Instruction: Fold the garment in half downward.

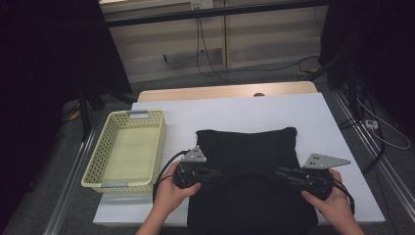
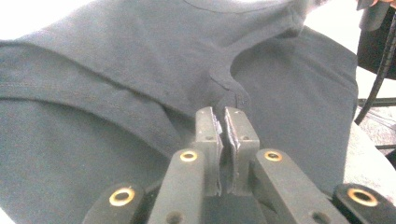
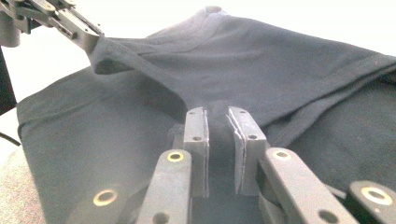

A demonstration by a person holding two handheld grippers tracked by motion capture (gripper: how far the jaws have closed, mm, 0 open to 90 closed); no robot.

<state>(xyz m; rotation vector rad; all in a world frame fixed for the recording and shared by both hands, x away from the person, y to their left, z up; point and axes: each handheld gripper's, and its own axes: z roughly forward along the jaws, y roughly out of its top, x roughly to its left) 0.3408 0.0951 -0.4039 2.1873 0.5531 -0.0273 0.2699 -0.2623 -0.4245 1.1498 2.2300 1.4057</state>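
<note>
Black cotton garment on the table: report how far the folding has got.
Done: both grippers have pinched the black cotton garment, the left gripper and right gripper shut on its fabric. In hand: that edge is raised. Left: finishing the fold; the yellow perforated plastic basket holds nothing.

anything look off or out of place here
Nothing stands out. The black garment lies folded on the white table, its near edge pinched by the left claw and right claw. The yellow basket sits upright and empty.

basket (image 1: 128, 149): on worktop (image 1: 235, 110), left | garment (image 1: 249, 171): on worktop, right of basket, near front edge
</note>
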